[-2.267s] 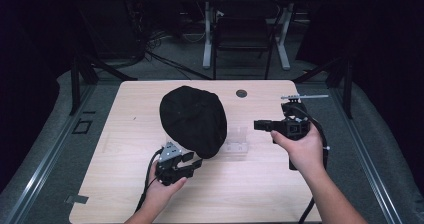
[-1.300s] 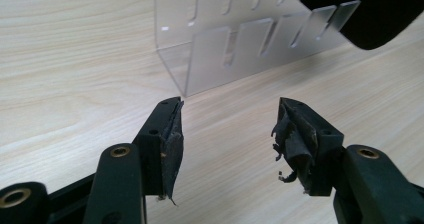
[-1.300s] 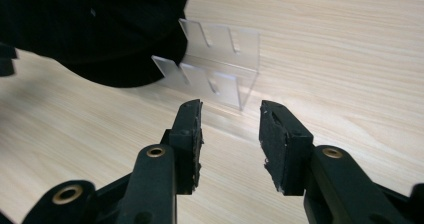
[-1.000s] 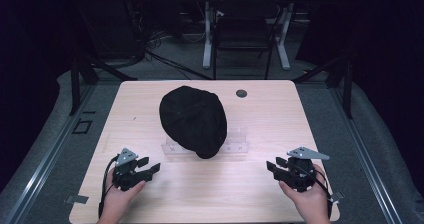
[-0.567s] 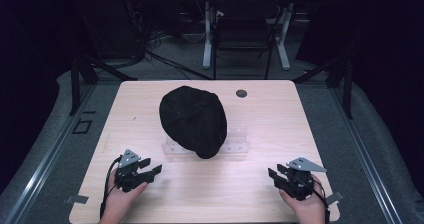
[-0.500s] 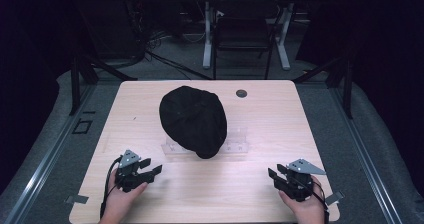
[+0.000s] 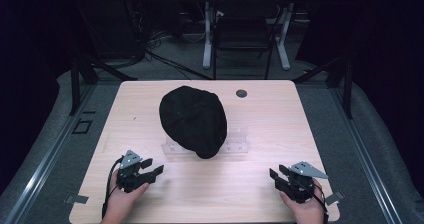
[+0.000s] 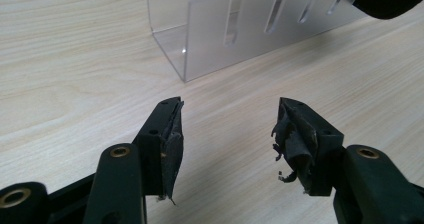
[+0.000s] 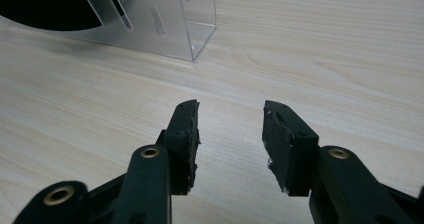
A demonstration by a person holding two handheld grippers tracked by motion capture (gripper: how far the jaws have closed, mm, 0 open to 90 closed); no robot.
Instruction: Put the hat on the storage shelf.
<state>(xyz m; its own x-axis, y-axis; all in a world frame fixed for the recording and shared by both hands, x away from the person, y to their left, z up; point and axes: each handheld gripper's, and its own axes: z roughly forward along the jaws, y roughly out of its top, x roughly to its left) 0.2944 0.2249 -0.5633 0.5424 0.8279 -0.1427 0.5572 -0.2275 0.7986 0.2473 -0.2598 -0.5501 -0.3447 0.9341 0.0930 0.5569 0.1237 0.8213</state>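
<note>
The black cap (image 7: 192, 120) sits unmoved on the clear stand (image 7: 235, 146) mid-tabletop (image 7: 310, 134). Both hands have drawn back to the near edge: the left gripper (image 7: 149, 168) stays spread and empty, while the right gripper (image 7: 276, 174), lower now, has just been opening its jaws on nothing.

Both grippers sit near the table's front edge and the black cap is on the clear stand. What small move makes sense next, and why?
Probably none beyond keeping both hands parked. The black cap rests draped on the clear stand. The left gripper and the right gripper sit apart from it, jaws open and empty, the right's having just been opening, so the work looks finished.
</note>
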